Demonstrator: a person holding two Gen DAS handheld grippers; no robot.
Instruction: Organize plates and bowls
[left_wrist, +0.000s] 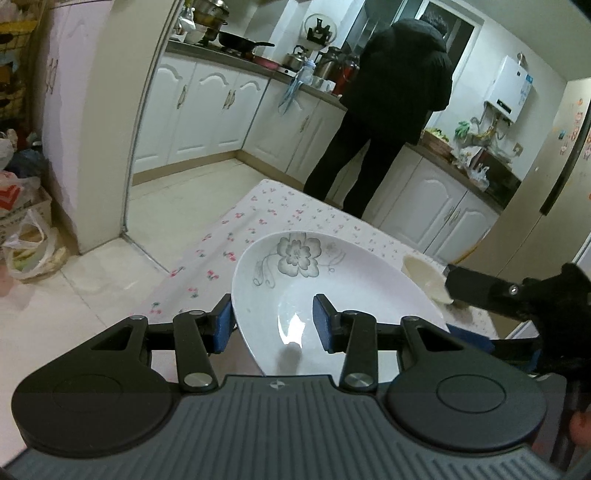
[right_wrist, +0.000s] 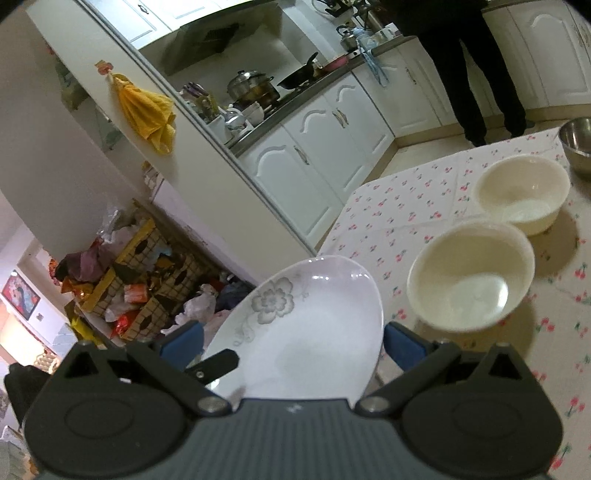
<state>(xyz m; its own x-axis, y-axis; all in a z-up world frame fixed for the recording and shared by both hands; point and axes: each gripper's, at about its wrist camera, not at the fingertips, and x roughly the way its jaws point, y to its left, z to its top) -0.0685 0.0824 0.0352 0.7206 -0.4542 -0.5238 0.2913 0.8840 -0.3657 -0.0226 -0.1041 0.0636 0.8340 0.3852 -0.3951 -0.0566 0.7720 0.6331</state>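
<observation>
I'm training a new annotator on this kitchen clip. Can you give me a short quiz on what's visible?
1. How many cream bowls stand on the table in the right wrist view?
2. True or false: the plate is plain white, with no pattern.
3. What sits at the table's far edge, beyond the cream bowls? A) a kettle B) a steel bowl C) a cup

Key: 1. Two. 2. False, it has a grey flower print. 3. B.
</observation>
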